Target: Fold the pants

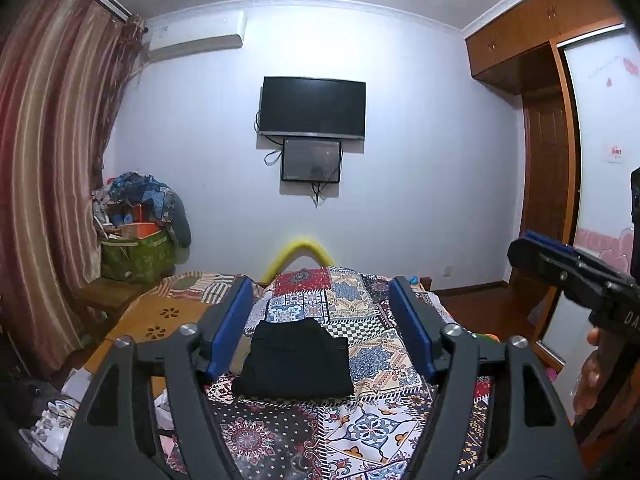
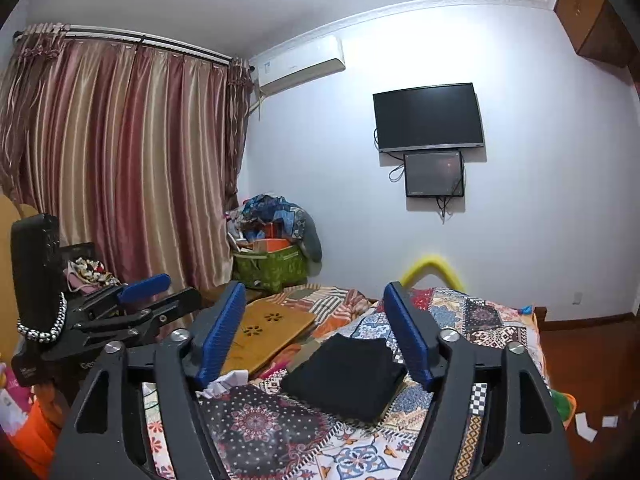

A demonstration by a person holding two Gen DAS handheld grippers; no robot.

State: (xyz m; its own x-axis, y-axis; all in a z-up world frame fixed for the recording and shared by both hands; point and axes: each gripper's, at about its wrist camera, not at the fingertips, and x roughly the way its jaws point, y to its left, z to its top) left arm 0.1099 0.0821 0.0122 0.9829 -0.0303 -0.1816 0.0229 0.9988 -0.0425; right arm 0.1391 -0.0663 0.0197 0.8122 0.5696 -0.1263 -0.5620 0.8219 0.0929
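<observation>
Left wrist view is showing the black pants (image 1: pixel 294 360) lying as a compact folded stack on the patchwork bedspread (image 1: pixel 360 420), about midway across the bed and well short of its far end, where a yellow foam bumper (image 1: pixel 298 254) is arching over the footboard. Both tools are hanging above the bed and clear of the cloth. The left gripper (image 1: pixel 326 324) is holding its jaws wide apart with nothing between the blue pads (image 1: pixel 232 328); only the stack is showing through the gap, well beyond them. The right gripper (image 2: pixel 316 328) is likewise standing open and empty, and in the right wrist view the stack (image 2: pixel 346 376) is sitting under it, slightly toward its right pad.

Judging from the neat rectangle, the folding looks essentially finished, so the step in hand is the release and pull-away. Doing it well is meaning lifting both tools straight off without brushing the top layer, keeping the jaws spread so no pad is snagging a hem. One corner on the right side of the stack is looking a little loose; if tidying is wanted, a light press from above is seeming safer than a fresh pinch, which could be dragging the layers apart on the soft bedspread
</observation>
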